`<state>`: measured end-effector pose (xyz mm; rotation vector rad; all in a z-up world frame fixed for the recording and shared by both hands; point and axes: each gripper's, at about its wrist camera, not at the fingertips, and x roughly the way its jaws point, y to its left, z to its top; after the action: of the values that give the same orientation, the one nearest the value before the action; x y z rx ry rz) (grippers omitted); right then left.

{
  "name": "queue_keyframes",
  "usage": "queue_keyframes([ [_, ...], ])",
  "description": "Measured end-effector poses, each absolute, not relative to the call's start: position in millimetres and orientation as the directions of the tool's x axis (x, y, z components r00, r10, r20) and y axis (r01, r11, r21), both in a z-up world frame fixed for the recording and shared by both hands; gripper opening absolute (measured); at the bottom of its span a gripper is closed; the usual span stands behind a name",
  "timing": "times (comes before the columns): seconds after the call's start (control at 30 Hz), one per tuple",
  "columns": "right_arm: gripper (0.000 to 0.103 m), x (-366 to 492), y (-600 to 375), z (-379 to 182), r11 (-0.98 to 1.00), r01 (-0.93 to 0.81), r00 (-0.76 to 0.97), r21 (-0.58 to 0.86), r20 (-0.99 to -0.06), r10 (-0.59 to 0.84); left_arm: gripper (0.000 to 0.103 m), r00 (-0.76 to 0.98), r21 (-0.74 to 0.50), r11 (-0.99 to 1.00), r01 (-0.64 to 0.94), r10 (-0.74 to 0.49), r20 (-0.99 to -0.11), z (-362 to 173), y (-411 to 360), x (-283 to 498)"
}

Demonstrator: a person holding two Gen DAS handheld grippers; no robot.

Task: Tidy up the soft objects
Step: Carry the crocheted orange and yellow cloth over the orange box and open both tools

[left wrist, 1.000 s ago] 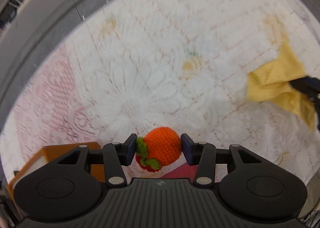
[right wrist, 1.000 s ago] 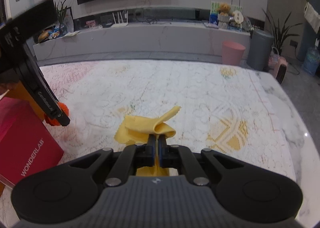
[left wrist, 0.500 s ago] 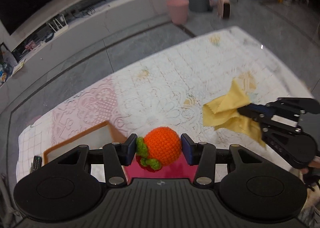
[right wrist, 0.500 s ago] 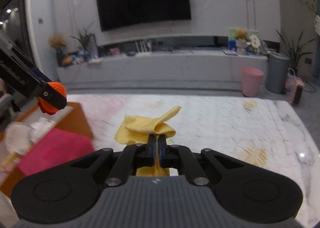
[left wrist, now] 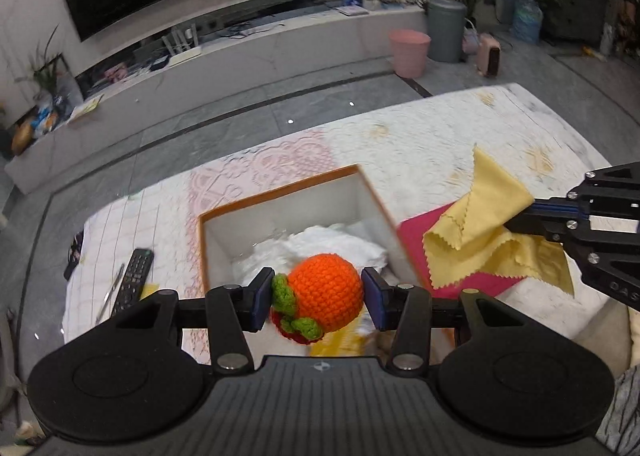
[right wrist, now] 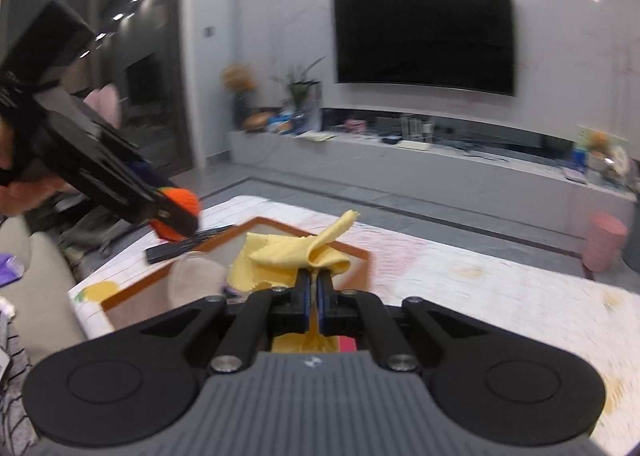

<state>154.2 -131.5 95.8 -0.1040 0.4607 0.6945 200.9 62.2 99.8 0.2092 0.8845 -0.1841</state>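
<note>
- Left gripper (left wrist: 318, 298) clamps a crochet orange (left wrist: 325, 295) between its two pads; jaws held about halfway apart by the ball.
- Orange: round, knitted yarn, bright orange, green crochet leaves at 9 o'clock, a bit of red under it. It hangs over the box (left wrist: 372, 192), near its 6 o'clock edge.
- Right gripper (right wrist: 316, 290) pinched fully closed on a yellow cloth (right wrist: 288, 256); thin, soft fabric with zigzag-cut edges, folded, one corner sticking up.
- From the left wrist the cloth (left wrist: 486, 224) sits at 3 o'clock of the box, above a flat pink lid (left wrist: 416, 240).
- Box: square, rigid card, orange rim, white inside, crumpled white stuffing (left wrist: 320, 244) in it.
- Tablecloth (left wrist: 420, 140): white lace-like texture, pink and yellow patterns.
- Remote (left wrist: 134, 280), black, at 9 o'clock of the box.
</note>
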Motion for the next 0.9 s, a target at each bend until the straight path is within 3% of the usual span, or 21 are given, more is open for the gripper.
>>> queue_keyframes([
  [0.13, 0.0, 166.1, -87.8, 103.1, 0.775, -0.632, 0.679, 0.009, -0.477, 0.559, 0.054, 0.591, 0.018, 0.977, 0.211, -0.113, -0.799, 72.0, 87.3, 211.6],
  [0.3, 0.001, 211.0, -39.1, 100.0, 0.767, -0.64, 0.617, 0.048, -0.563, 0.55, 0.054, 0.527, -0.113, 0.976, 0.184, -0.195, -0.827, 33.1, 104.4, 231.2],
  [0.4, 0.001, 234.9, -11.0, 90.3, 0.782, -0.622, 0.628, -0.022, -0.612, 0.482, 0.054, 0.501, -0.139, 0.974, 0.178, -0.212, -0.839, 16.7, 112.0, 240.9],
  [0.53, 0.001, 266.8, 4.5, 69.3, 0.807, -0.591, 0.602, -0.01, -0.671, 0.433, 0.055, 0.485, -0.156, 0.969, 0.191, -0.232, -0.843, 2.2, 119.6, 245.6],
  [0.63, 0.001, 278.1, 8.1, 53.9, 0.825, -0.565, 0.605, -0.021, -0.69, 0.397, 0.069, 0.506, -0.177, 0.968, 0.176, -0.244, -0.828, -2.8, 123.9, 245.2],
  [0.67, 0.001, 281.5, 9.1, 49.6, 0.827, -0.561, 0.602, -0.015, -0.693, 0.396, 0.082, 0.518, -0.191, 0.968, 0.162, -0.248, -0.819, -3.7, 127.7, 244.5],
  [0.7, 0.001, 285.6, 9.7, 45.2, 0.829, -0.559, 0.597, -0.004, -0.696, 0.4, 0.088, 0.529, -0.204, 0.968, 0.145, -0.25, -0.811, -4.1, 130.3, 243.7],
  [0.9, 0.001, 293.6, 9.3, 35.6, 0.85, -0.526, 0.607, 0.002, -0.699, 0.378, 0.093, 0.571, -0.162, 0.972, 0.171, -0.232, -0.788, -1.1, 131.1, 237.4],
])
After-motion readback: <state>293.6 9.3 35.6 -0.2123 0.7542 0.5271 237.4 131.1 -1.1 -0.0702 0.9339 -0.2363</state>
